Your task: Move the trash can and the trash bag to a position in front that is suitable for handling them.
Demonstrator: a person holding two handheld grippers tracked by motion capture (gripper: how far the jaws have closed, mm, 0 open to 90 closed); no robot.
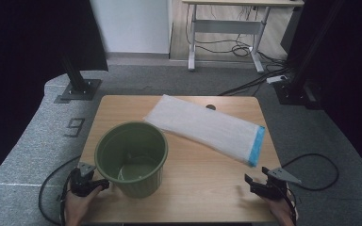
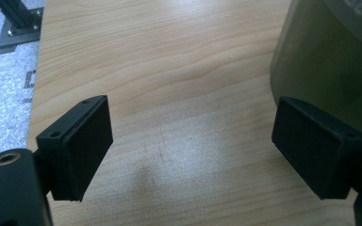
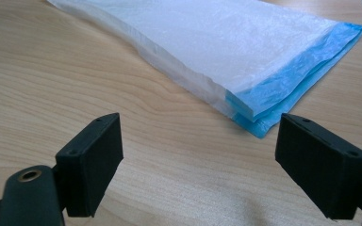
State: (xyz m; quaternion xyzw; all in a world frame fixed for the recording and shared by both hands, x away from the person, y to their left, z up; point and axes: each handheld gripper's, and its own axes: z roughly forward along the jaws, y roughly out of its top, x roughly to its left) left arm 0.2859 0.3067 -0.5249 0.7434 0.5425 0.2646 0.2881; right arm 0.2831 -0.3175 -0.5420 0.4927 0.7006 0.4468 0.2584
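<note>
A green plastic bin stands upright on the wooden table, at its front left; its wall rises at the right of the left gripper view. A folded white bag with a blue end lies flat across the table's back and right, and its blue end lies just ahead of the right gripper's jaws. My left gripper rests at the table's front left edge beside the bin, open, nothing between its jaws. My right gripper sits at the front right, open and empty.
Grey carpet surrounds the table. Black stand bases sit at the back left and back right. A desk frame with cables is farther back. Each gripper's cable trails off the table's front corners.
</note>
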